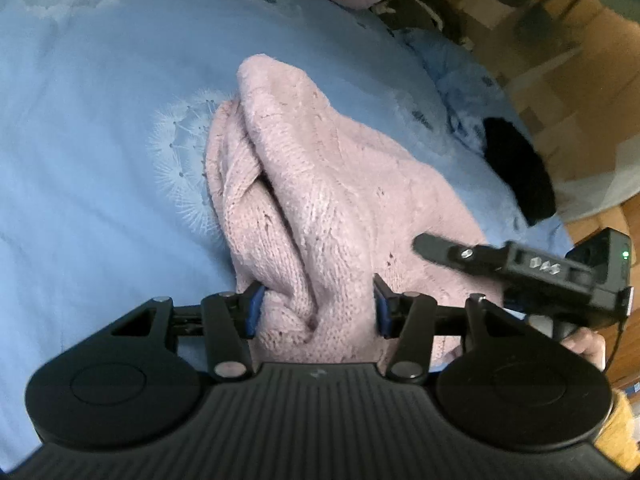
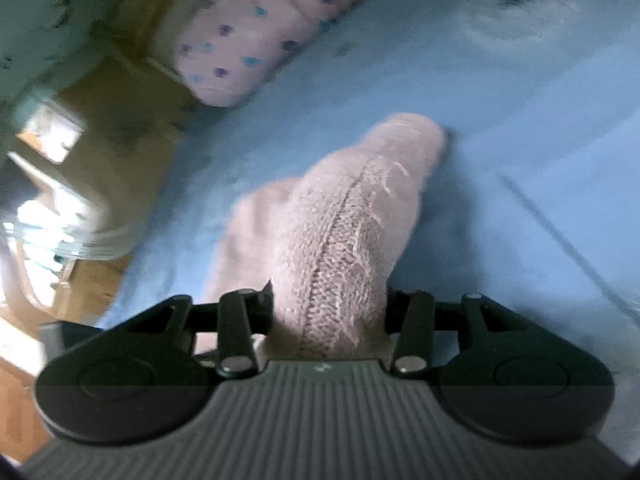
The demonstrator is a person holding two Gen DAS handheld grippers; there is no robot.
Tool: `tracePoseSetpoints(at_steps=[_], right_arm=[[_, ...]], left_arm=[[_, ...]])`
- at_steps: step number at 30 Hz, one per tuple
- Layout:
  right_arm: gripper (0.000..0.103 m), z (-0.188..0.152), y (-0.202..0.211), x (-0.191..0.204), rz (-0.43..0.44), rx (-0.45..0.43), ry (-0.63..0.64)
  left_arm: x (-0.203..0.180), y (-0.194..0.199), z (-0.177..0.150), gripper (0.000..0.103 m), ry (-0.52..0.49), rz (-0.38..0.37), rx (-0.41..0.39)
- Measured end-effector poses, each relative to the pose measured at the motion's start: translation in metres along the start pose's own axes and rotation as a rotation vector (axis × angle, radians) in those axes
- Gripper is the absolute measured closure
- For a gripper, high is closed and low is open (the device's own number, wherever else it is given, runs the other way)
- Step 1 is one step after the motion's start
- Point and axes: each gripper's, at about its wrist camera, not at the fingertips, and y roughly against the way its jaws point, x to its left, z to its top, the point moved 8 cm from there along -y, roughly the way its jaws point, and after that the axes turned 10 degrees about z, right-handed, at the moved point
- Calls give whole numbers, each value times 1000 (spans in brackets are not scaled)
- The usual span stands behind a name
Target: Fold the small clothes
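A pale pink knitted garment [image 1: 316, 184] lies bunched on the blue bedsheet [image 1: 100, 140]. My left gripper [image 1: 318, 308] is shut on a thick fold of its near edge, the blue pads pressing the knit from both sides. My right gripper [image 2: 330, 312] is shut on another part of the same pink garment [image 2: 348, 216], which hangs forward from its jaws above the sheet [image 2: 520, 160]. The right gripper's body also shows in the left wrist view [image 1: 540, 276], just right of the garment. The right wrist view is blurred.
A black cloth item [image 1: 520, 168] lies at the bed's right edge. A pink pillow with blue and purple hearts [image 2: 248, 36] lies at the far side of the bed. Wooden floor and furniture [image 1: 560, 40] lie beyond the bed edge.
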Motion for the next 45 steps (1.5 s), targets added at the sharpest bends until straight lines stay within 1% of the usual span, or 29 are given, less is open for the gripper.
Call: tracePoseSetpoints(at_steps=[2,4,6,9,11,14,15,16,18,19,22,24,26,29,31,33,34,35,36,37,39,40,42,43,45], right_arm=[[50,-7,-7,-8,-19,-4,9],[47,-9,-5,-7,-14,-31,5],[46,-9,1,-3,-32,-47,6],[45,-13,16,4,-69,-78,33],[45,-16,32,10,-92,-118,56],[46,-19,53,16,-104,-178,74],[49,-22,58,18,-97,-187,75],[60,-24,62,20,-93,-191,76],[75,-32,65,22,-100,-187,79],[76,-36,64,23,-104,-182,92],[77,-48,53,22,-156,-160,152],[77,-54,47,23,-183,-154,211],[77,-57,42,25,-221,-161,276],[76,-59,43,33,-253,-160,317],[75,-60,48,38,-261,-171,324],[74,-60,54,43,-254,-186,325],[74,-62,57,46,-248,-192,328],[72,-63,60,50,-240,-199,335],[67,-65,62,54,-237,-202,342],[58,-67,64,58,-233,-207,350],[46,-72,70,67,-233,-223,376],[41,-75,71,71,-236,-228,392],[36,-79,74,78,-243,-231,419],[32,-82,75,80,-250,-225,429],[29,-89,77,84,-261,-217,440]], left_arm=[[-2,1,-2,46,-23,22,-9],[-6,6,0,45,-32,49,-19],[-11,13,6,45,-46,78,-38],[-10,27,10,45,-65,126,-76],[-6,35,10,45,-66,165,-96],[3,40,5,44,-74,238,-93],[7,40,3,44,-74,253,-86],[10,40,1,43,-69,268,-81],[15,41,-2,42,-65,294,-83],[17,41,-3,42,-75,315,-88],[19,39,-5,40,-114,369,-105],[19,36,-6,39,-128,385,-115],[19,37,-7,38,-120,391,-122],[14,42,-7,38,-119,397,-139],[8,49,-9,37,-121,401,-156],[2,58,-13,33,-132,416,-168],[0,63,-15,29,-136,426,-174],[-2,67,-17,25,-141,437,-180],[-5,71,-20,23,-148,446,-188],[-8,75,-22,19,-151,448,-194],[-13,81,-28,15,-157,447,-201],[-16,84,-32,12,-158,451,-203],[-22,87,-39,9,-169,459,-204],[-24,88,-42,6,-174,462,-205],[-28,88,-49,4,-180,469,-205]])
